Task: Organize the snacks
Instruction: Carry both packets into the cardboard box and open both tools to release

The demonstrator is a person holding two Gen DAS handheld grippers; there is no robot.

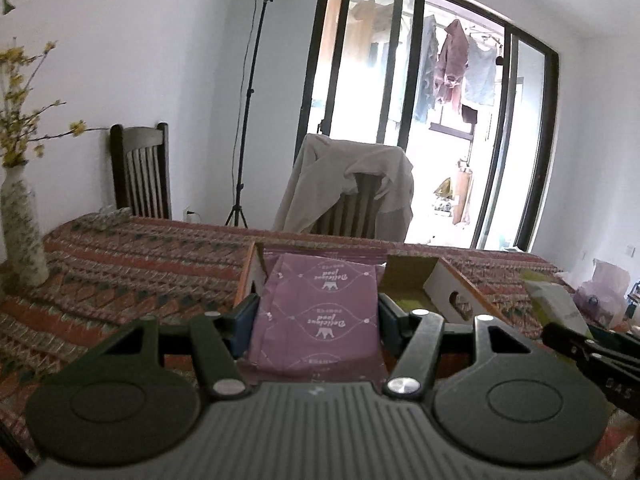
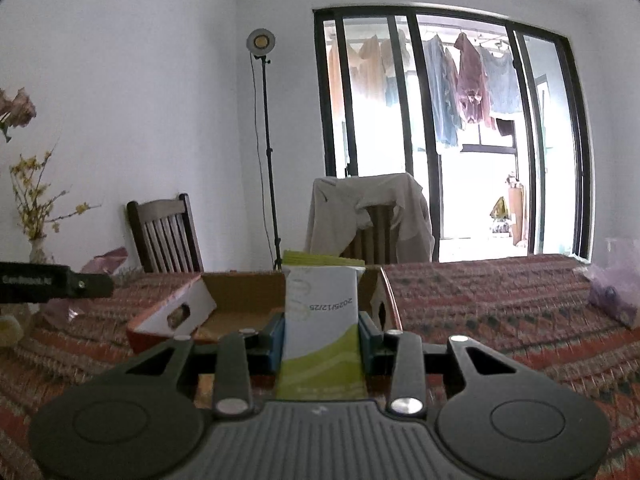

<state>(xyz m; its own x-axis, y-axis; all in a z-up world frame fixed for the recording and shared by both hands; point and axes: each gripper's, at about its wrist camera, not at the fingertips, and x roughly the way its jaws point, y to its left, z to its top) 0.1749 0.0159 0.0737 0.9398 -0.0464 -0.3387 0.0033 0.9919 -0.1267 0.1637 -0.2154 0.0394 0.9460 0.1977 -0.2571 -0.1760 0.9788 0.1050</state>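
Above the patterned table, left tool (image 1: 317,312) clamping mauve snack pouch (image 1: 320,312), right tool (image 2: 322,334) clamping green-white packet (image 2: 322,320)

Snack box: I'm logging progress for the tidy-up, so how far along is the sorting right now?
Done: little that shows; the open cardboard box seems to hold few snacks, its inside mostly hidden. In hand: the left tongs grip a purple snack packet, the right tongs a green-and-white packet, both near the box. Left: placing these two, plus a pale bag lying on the tablecloth.
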